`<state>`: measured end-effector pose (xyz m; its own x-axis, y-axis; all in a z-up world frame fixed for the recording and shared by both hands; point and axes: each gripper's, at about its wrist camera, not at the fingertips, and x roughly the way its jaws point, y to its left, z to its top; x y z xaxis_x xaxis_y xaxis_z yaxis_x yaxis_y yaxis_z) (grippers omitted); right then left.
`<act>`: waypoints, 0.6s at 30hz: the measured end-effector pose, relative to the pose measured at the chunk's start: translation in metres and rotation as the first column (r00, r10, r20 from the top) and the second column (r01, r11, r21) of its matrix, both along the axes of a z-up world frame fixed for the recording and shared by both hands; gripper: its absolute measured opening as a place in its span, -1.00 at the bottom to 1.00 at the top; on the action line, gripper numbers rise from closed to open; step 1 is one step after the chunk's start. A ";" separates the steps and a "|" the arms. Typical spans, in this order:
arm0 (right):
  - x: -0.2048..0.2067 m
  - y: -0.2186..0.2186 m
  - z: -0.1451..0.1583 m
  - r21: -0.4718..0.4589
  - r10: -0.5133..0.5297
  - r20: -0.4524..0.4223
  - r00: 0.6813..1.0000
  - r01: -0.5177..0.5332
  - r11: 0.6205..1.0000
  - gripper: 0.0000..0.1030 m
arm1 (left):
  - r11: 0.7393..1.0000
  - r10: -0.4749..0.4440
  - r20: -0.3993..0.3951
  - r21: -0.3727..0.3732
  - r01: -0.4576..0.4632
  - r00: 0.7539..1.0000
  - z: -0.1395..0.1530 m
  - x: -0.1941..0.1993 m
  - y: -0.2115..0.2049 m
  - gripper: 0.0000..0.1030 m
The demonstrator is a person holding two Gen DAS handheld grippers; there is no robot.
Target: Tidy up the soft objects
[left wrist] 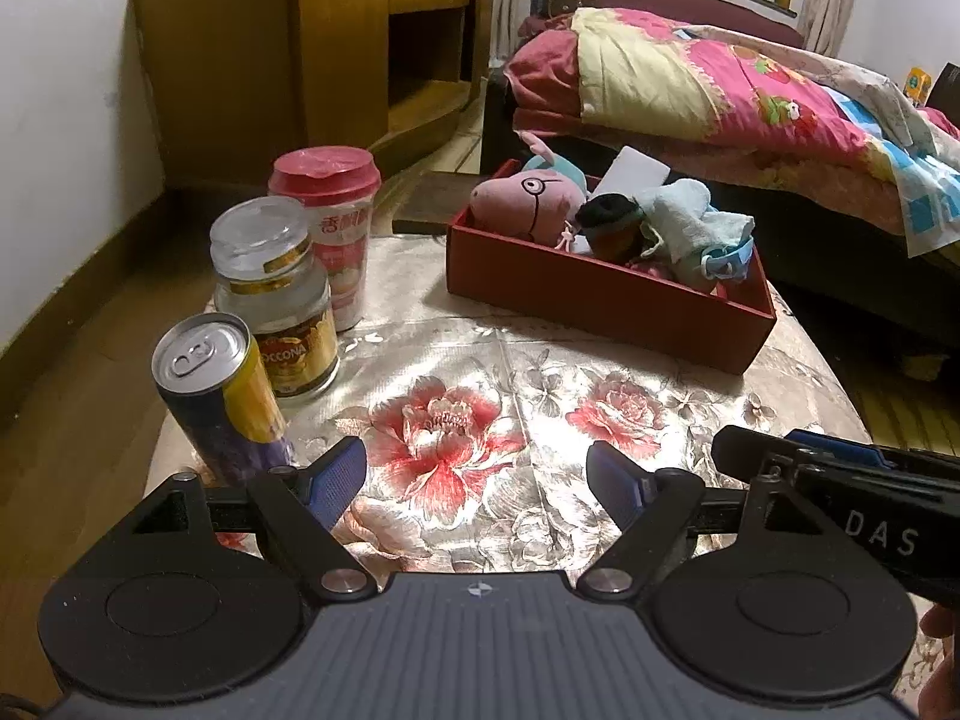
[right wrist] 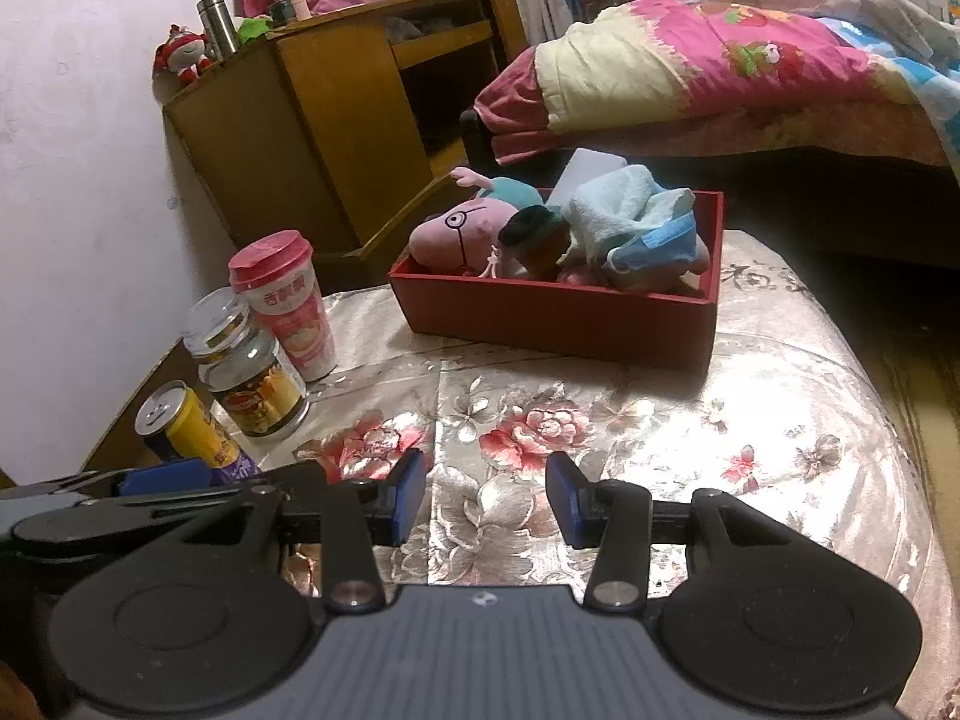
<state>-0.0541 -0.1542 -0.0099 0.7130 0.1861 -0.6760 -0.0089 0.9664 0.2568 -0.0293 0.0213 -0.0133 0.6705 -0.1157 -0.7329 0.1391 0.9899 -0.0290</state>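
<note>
A red box (left wrist: 600, 294) (right wrist: 558, 315) stands at the far side of the flowered table. Inside it lie a pink pig plush (left wrist: 528, 201) (right wrist: 453, 237), a dark-capped toy (left wrist: 612, 222) (right wrist: 534, 234), a pale blue cloth (left wrist: 690, 216) (right wrist: 624, 204) and a blue face mask (right wrist: 654, 243). My left gripper (left wrist: 477, 480) hovers over the near part of the table, open wide, nothing between its blue pads. My right gripper (right wrist: 486, 492) hangs beside it, open with a narrower gap, also empty. Each gripper shows at the edge of the other's view.
At the table's left stand a drink can (left wrist: 219, 396) (right wrist: 186, 426), a glass jar (left wrist: 279, 300) (right wrist: 249, 366) and a pink-lidded cup (left wrist: 333, 222) (right wrist: 285, 300). A wooden cabinet (right wrist: 336, 120) stands behind, a bed with a pink quilt (left wrist: 720, 84) to the right.
</note>
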 end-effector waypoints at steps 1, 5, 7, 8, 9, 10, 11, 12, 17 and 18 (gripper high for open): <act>0.000 -0.001 -0.001 0.003 -0.002 -0.003 1.000 0.002 1.000 -0.58 | 1.000 -0.001 0.005 0.003 0.001 1.000 0.000 0.000 -0.001 0.52; 0.001 -0.003 -0.002 0.010 -0.008 -0.008 1.000 0.008 1.000 -0.58 | 1.000 -0.002 0.008 0.006 0.002 1.000 0.001 -0.001 -0.001 0.52; 0.001 -0.003 -0.002 0.009 -0.008 -0.008 1.000 0.008 1.000 -0.58 | 1.000 -0.001 0.005 0.006 0.001 1.000 0.001 0.000 -0.001 0.52; 0.001 -0.002 -0.002 0.007 -0.008 -0.007 1.000 0.008 1.000 -0.58 | 1.000 -0.001 0.005 0.006 0.001 1.000 0.001 0.000 -0.001 0.52; 0.001 -0.002 -0.002 0.008 -0.009 -0.008 1.000 0.009 1.000 -0.58 | 1.000 -0.001 0.005 0.007 0.001 1.000 0.000 0.000 -0.001 0.52; 0.001 -0.003 -0.002 0.008 -0.009 -0.009 1.000 0.009 1.000 -0.58 | 1.000 -0.001 0.005 0.007 0.001 1.000 0.000 0.000 -0.001 0.52; 0.001 -0.002 -0.002 0.008 -0.009 -0.010 1.000 0.009 1.000 -0.58 | 1.000 -0.001 0.004 0.008 0.001 1.000 0.001 0.000 -0.001 0.52; 0.001 -0.002 -0.003 0.009 -0.009 -0.011 1.000 0.009 1.000 -0.58 | 1.000 0.000 0.005 0.008 0.000 1.000 0.000 0.000 -0.001 0.52; 0.001 -0.002 -0.003 0.007 -0.009 -0.011 1.000 0.009 1.000 -0.58 | 1.000 -0.001 0.004 0.009 0.001 1.000 0.000 0.000 -0.001 0.52; 0.001 -0.002 -0.003 0.006 -0.009 -0.011 1.000 0.009 1.000 -0.58 | 1.000 -0.001 0.004 0.010 0.001 1.000 0.000 -0.001 -0.001 0.52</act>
<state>-0.0533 -0.1557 -0.0129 0.7072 0.1840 -0.6827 0.0025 0.9649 0.2627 -0.0298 0.0200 -0.0133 0.6735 -0.1090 -0.7311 0.1402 0.9900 -0.0185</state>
